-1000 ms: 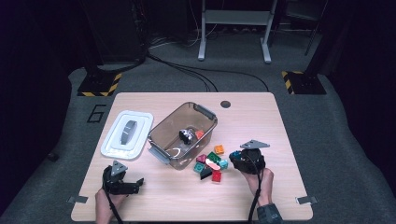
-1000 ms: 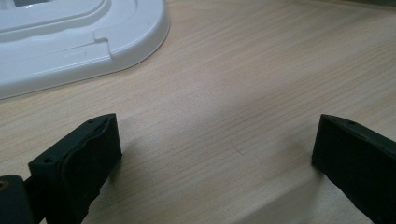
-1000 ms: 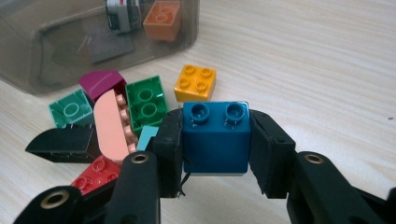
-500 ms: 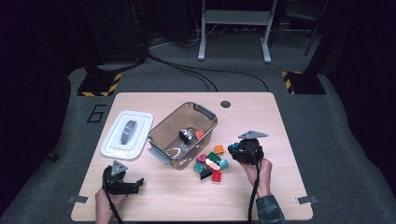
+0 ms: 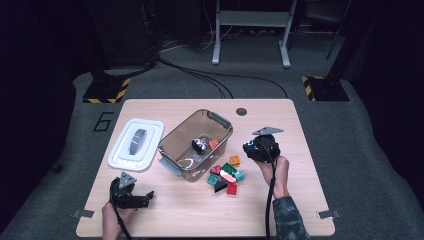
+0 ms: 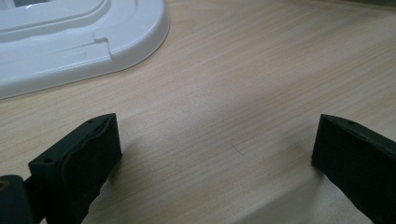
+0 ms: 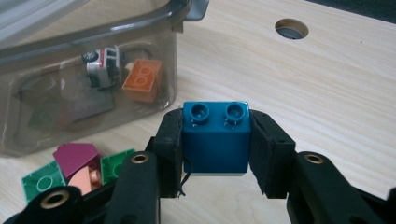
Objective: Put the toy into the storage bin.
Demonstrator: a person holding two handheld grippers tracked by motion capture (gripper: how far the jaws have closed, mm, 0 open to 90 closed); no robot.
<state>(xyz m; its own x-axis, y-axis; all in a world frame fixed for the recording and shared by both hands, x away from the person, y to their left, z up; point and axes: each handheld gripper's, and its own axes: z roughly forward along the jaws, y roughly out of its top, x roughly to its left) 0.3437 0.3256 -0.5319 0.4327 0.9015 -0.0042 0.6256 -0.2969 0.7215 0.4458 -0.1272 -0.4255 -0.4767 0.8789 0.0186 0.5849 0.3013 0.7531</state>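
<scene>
Holding a blue brick [image 7: 215,138] tight between both pads of the right gripper [image 7: 215,154], studs up, off the table [image 5: 300,200]. Seen at mid right of the high view, right gripper [image 5: 260,148] now higher and further up the frame than a second ago, away from the brick pile [image 5: 226,176] in the middle. Means the brick is picked up and on its way, most likely to the box [image 5: 172,141] just left of it. Already inside the box: a toy car [image 5: 199,145] and an orange brick [image 5: 213,144]. More bricks waiting on the table below the box, so plenty left to do. Next, probably moving over the box rim and letting go. Left gripper [image 5: 131,194] at lower left of the high view, resting on the table, not moved, spread wide with nothing between. White lid [image 6: 70,37] at upper left of the left gripper view, lying flat beside the box.
</scene>
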